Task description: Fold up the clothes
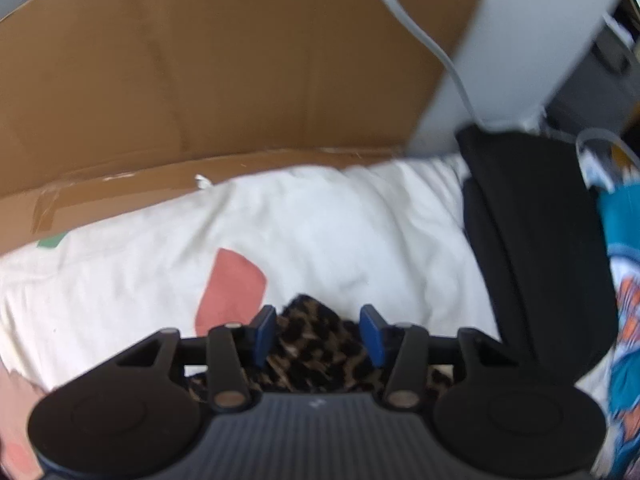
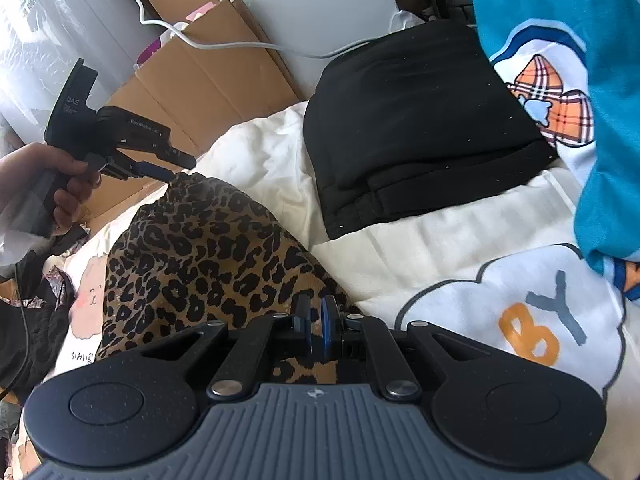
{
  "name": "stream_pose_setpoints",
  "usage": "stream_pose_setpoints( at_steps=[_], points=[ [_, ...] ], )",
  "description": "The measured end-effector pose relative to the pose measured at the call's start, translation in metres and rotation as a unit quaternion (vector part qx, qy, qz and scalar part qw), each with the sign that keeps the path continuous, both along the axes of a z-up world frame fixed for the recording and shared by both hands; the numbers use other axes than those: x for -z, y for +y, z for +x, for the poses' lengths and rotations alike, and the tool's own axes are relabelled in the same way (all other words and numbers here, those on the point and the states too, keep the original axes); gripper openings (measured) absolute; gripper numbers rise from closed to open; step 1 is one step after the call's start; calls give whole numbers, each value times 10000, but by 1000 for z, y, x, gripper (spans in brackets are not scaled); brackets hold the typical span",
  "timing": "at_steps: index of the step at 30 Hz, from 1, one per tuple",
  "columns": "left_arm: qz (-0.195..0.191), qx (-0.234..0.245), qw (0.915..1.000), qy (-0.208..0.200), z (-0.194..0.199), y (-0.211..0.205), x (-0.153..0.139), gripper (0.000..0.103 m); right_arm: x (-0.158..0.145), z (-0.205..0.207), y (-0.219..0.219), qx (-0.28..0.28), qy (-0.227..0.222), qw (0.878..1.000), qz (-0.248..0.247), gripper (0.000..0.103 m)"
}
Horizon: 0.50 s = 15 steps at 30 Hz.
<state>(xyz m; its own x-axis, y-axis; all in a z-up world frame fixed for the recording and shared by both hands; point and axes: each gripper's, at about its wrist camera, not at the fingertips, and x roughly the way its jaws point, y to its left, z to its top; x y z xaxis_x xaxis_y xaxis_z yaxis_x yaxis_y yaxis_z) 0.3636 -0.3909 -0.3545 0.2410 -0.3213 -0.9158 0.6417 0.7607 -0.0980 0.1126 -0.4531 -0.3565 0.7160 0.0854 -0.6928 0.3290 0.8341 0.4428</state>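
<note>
**Leopard-print garment held at two ends over a white bed cover**

A white bed cover (image 2: 260,160) with pink and green printed patches fills the work area, backed by flattened cardboard (image 1: 224,68) leaning against a pale wall, with a white cable (image 2: 224,44) trailing across it. On the cover lies a folded black garment (image 2: 416,120), and beside it, at the right, a teal and white printed garment (image 2: 540,12) with a plaid cartoon figure and the letters "BY".

The leopard-print garment (image 2: 200,256) lies bunched on the cover, between the two grippers. The left gripper (image 1: 318,334), gripped by a hand (image 2: 60,184), sits at the garment's far end; in its own view its blue-padded jaws stand apart with the leopard cloth between them. The right gripper (image 2: 316,330) is at the near end, its jaws nearly together, pinching a fold of the leopard cloth.
</note>
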Motion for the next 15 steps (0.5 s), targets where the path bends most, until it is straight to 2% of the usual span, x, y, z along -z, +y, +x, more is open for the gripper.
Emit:
stream_pose_setpoints(
  at_steps=[6, 7, 10, 15],
  points=[
    [338, 559, 9977, -204, -15, 0, 7, 58, 13, 8, 8, -142, 182, 9997, 18, 5],
    [420, 709, 9963, -251, -18, -1, 8, 63, 15, 8, 8, -130, 217, 9997, 41, 5],
    [725, 1093, 9903, -470, -29, -3, 15, 64, 20, 6, 10, -117, 255, 9996, 85, 4],
    [1057, 1258, 9830, -813, -36, -10, 28, 71, 20, 4, 12, -152, 269, 9995, 54, 5]
  ],
)
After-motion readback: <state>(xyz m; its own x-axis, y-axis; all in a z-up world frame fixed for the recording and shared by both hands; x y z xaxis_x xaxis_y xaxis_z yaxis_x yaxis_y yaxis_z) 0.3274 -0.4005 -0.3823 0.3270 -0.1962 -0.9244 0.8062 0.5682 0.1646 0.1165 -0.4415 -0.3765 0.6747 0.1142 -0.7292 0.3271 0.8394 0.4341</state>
